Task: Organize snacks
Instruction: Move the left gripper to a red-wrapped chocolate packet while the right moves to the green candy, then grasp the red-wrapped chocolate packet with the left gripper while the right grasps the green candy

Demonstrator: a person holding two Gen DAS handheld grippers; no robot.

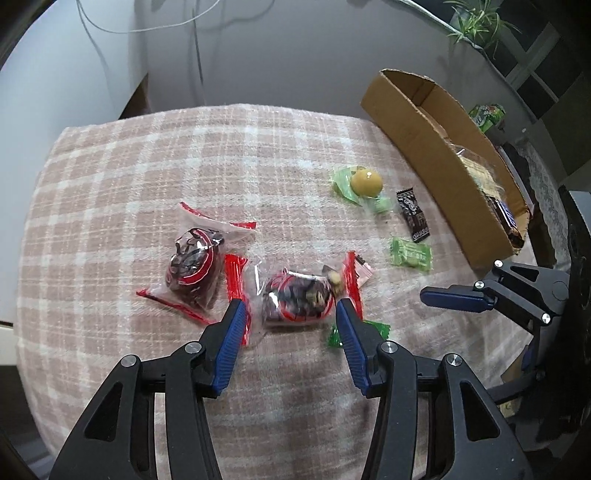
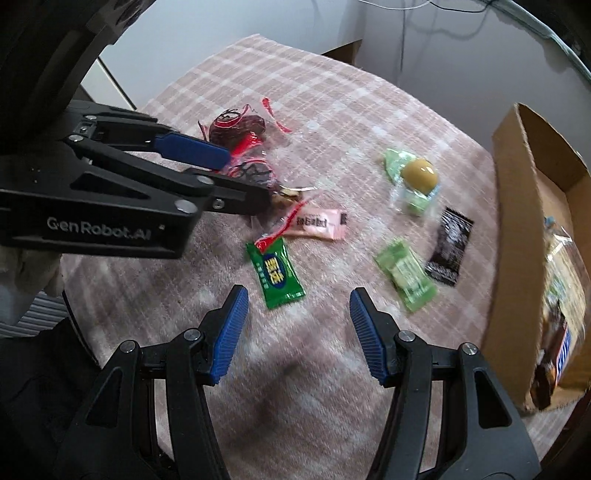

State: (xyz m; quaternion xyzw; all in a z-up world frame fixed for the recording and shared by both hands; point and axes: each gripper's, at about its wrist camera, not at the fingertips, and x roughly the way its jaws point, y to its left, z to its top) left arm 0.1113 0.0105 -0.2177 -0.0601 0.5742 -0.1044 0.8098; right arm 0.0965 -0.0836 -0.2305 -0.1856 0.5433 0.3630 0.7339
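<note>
Wrapped snacks lie scattered on a pink plaid cloth [image 1: 129, 177]. My left gripper [image 1: 291, 314] is open, its fingers either side of a clear red-edged packet of dark snacks [image 1: 295, 299], also in the right wrist view [image 2: 255, 171]. A second such packet [image 1: 194, 266] lies to its left. My right gripper [image 2: 297, 302] is open and empty just short of a dark green packet [image 2: 276, 272]. A pink packet [image 2: 319, 223], a light green packet [image 2: 406, 273], a black packet [image 2: 448, 245] and a yellow ball snack in a green wrapper [image 2: 419, 173] lie further out.
An open cardboard box [image 1: 436, 162] stands at the right edge of the cloth, with a Snickers bar and clear-wrapped snacks inside; it shows in the right wrist view [image 2: 517, 236] too. Cables hang on the wall behind. A plant [image 1: 476, 26] stands at far right.
</note>
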